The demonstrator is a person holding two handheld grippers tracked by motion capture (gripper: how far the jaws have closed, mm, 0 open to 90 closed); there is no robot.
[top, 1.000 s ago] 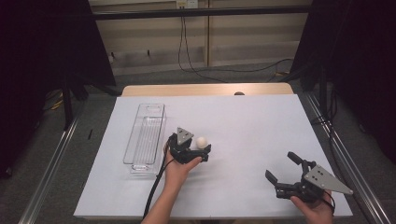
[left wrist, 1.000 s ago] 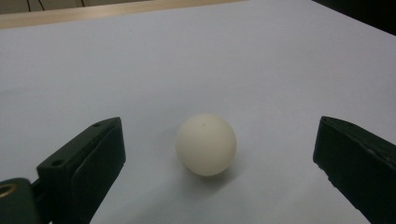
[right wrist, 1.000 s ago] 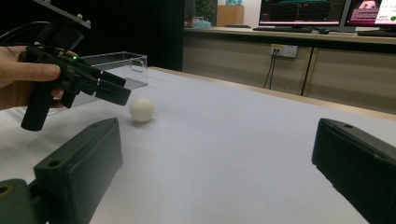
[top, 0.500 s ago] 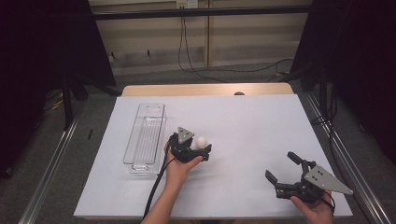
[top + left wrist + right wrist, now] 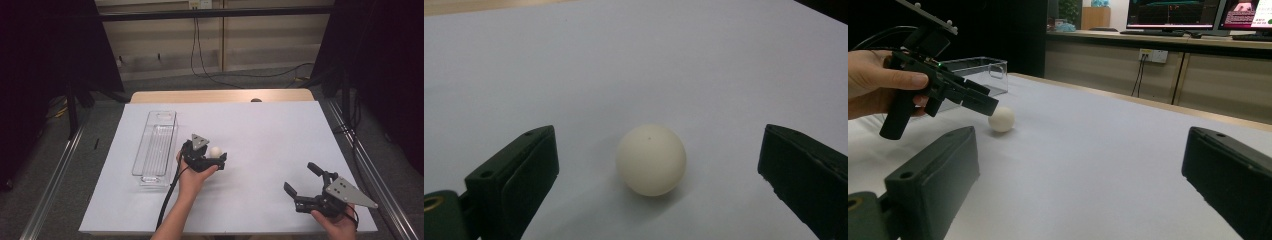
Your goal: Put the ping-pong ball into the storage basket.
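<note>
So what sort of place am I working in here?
Most likely a lab or recording rig, not a home: a white-covered table flanked by black curtains, cables along the wall, and computer monitors on a bench behind. On the table sit a white ball and a clear tray.

No legible text anywhere.

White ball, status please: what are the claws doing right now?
Left claw open, jaws either side of white ball, not touching. Right claw open, idle, apart. Ball on table; clear bin beside; nothing blocking.
</note>
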